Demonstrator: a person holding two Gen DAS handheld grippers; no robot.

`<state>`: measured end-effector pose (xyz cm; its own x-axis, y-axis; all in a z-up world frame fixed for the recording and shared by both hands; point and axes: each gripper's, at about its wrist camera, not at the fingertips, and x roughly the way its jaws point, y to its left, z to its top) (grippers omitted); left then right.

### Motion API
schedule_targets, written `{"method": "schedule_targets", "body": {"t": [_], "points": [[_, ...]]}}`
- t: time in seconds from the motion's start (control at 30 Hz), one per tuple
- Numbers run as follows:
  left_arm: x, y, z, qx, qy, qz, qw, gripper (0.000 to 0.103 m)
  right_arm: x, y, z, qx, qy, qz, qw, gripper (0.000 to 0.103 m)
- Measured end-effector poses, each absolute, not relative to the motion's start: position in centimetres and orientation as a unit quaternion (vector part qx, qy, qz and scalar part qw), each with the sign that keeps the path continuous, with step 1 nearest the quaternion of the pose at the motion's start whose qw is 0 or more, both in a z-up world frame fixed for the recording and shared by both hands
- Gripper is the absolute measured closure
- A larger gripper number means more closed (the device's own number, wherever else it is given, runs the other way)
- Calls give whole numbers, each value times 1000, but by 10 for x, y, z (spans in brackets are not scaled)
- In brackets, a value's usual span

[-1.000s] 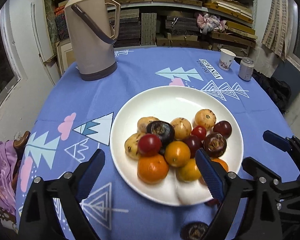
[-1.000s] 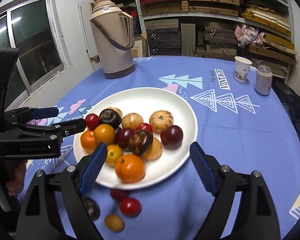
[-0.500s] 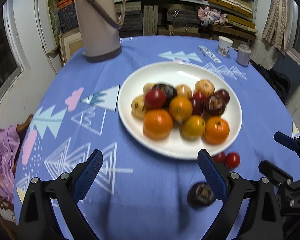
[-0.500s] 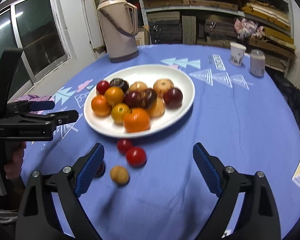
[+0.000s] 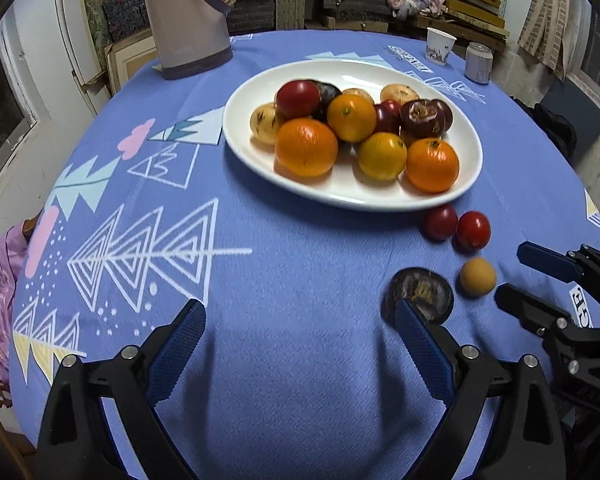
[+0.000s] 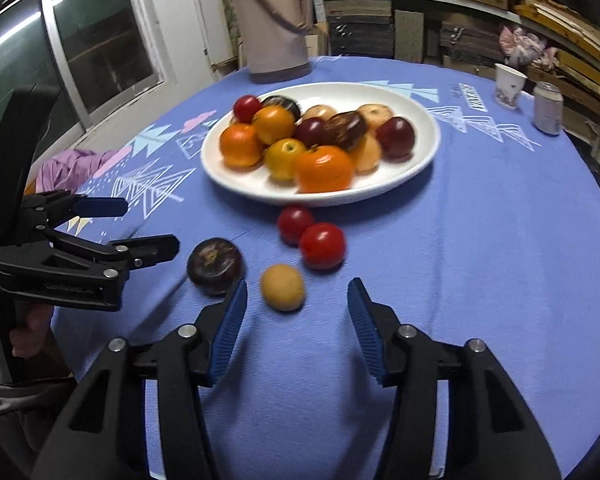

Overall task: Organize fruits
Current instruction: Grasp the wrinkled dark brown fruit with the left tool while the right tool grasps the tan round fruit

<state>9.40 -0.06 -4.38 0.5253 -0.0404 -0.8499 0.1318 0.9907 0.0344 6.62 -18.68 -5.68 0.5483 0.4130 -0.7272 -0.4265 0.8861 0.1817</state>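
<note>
On blue tablecloth (image 6: pixel 480 240), at six o'clock of white plate (image 6: pixel 420 152): small tan fruit (image 6: pixel 282 287), light, round, prone to roll; take across its middle. Right gripper (image 6: pixel 296 316) jaws part-open, just narrowed, empty. Left gripper (image 5: pixel 300 344) wide, empty.

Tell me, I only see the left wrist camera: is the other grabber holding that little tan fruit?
Observer: No. The right wrist view shows the right gripper open. Its jaws have just been closing with nothing gripped. The small tan fruit lies on the cloth in line with the gap, and neither pad touches it.
Operator: Who's holding my grabber?
Observer: A hand wraps the handle of the left gripper, low at that view's left edge.
Operator: Does the big jug have a lid?
Observer: Yes, the thermos has a rounded lid and a side handle.
</note>
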Motion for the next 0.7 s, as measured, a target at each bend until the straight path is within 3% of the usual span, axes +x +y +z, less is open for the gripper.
{"method": "schedule_targets", "body": {"t": [0.2,0.33,0.5,0.7], "points": [[92,1,-47,47,488,-51,870,7,70,-177,-65,-7,420,244,874,54],[93,3,-49,45,490,-53,869,7,74,-171,-68,-16,425,245,871,70],[94,2,-51,48,492,-55,867,7,78,-163,-71,-33,424,238,873,75],[92,-3,-49,53,490,-66,868,7,76,-164,-71,-35,420,245,873,76]]}}
